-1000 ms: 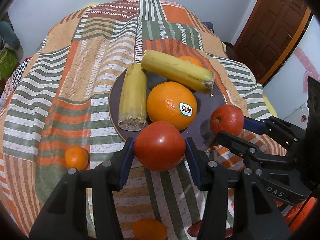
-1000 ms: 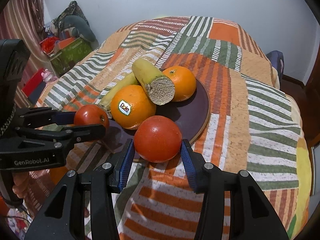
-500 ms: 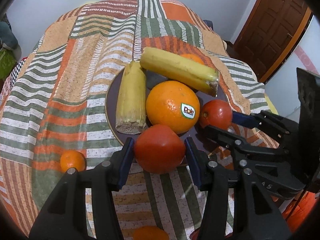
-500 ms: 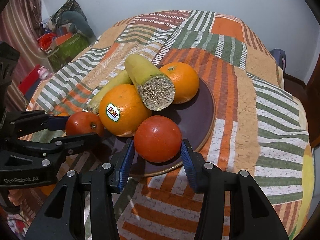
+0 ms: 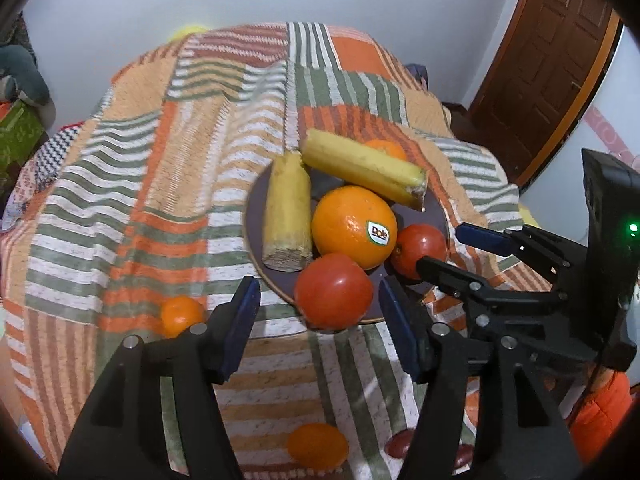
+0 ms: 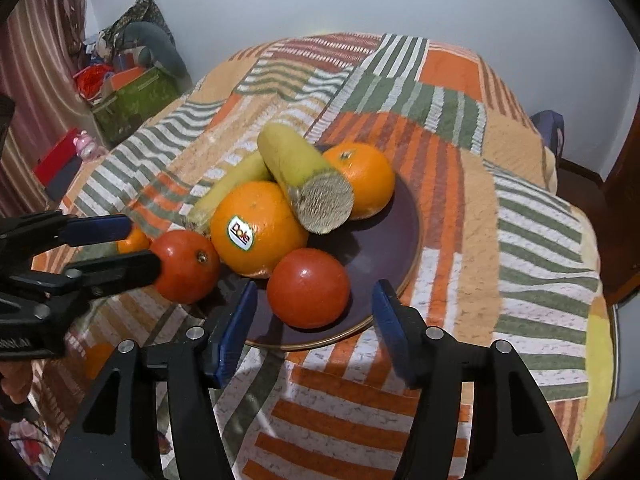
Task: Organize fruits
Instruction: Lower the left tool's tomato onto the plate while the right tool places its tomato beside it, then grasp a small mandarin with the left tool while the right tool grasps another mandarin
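Both pairs of jaws, clamped on a tomato each a second ago, are now opening, their blue pads clear of the fruit. The left gripper [image 5: 316,330] frames a smooth, glossy red tomato [image 5: 334,290] that sits loose on the near rim of the round dark-purple plate [image 5: 252,236], and the camera has pulled back and up since the earlier frame. The right gripper [image 6: 314,322] likewise stands parted around the second shiny red tomato [image 6: 308,288], which rests on the plate's near edge, touching neither pad. Behind them on the plate lie a large dimpled orange with a Dole sticker [image 6: 258,228], two matte yellow banana pieces with rough cut ends [image 6: 304,178], and a smaller orange [image 6: 362,178]. Off the plate, a small mandarin [image 5: 182,316] rests on the quilted cloth of orange, green and white stripes [image 5: 120,200] that covers the tabletop.
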Motion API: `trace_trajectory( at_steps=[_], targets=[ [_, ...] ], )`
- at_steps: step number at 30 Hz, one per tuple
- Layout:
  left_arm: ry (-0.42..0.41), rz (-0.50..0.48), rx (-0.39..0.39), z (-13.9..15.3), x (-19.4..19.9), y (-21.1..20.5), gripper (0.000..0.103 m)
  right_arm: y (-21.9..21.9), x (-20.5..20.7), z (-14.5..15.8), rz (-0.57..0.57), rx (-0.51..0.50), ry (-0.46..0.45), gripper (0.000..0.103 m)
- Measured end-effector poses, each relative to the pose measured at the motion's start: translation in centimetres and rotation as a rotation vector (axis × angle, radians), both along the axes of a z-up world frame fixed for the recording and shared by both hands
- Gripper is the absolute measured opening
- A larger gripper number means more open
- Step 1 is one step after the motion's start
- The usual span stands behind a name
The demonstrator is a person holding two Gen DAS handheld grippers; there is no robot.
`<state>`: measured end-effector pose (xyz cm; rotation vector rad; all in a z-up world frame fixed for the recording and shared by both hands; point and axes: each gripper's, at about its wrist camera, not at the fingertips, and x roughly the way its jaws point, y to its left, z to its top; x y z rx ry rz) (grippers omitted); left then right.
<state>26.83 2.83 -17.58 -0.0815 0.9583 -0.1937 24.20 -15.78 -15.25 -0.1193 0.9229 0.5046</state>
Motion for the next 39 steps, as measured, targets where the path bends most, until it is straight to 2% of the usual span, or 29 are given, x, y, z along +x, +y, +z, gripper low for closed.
trace_trajectory(
  at_steps=[5, 14, 19, 26, 32, 35, 37, 39],
  targets=[
    [-0.058, 0.030, 0.018, 2.0, -2.1, 1.5, 0.068, 0.2, -1.0, 1.4, 0.008, 0.009, -0.018, 0.056],
    [-0.104, 0.078, 0.049, 4.1, -6.5, 4.4, 0.083, 2.4, -4.5, 3.7, 0.062, 0.034, -0.058, 0.056],
    [-0.101, 0.112, 0.056, 4.0, -8.6, 6.2, 0.084, 4.2, -6.4, 3.9, 0.103, 0.045, -0.051, 0.057],
    [-0.082, 0.126, 0.072, 2.5, -10.9, 8.0, 0.084, 6.4, -8.1, 2.3, 0.149, 0.015, 0.006, 0.057],
    [-0.048, 0.103, 0.055, 1.2, -12.0, 8.4, 0.066, 8.3, -9.1, 0.5, 0.175, -0.008, 0.058, 0.057],
    [-0.030, 0.083, 0.030, 0.6, -12.2, 8.6, 0.049, 9.3, -9.4, -0.3, 0.195, -0.019, 0.083, 0.056],
    [-0.014, 0.073, 0.009, 0.2, -12.3, 8.7, 0.040, 9.9, -9.4, -0.8, 0.207, -0.026, 0.095, 0.047],
    [-0.006, 0.070, -0.001, -0.2, -12.3, 8.9, 0.039, 10.3, -9.4, -1.2, 0.219, -0.035, 0.109, 0.042]
  ],
)
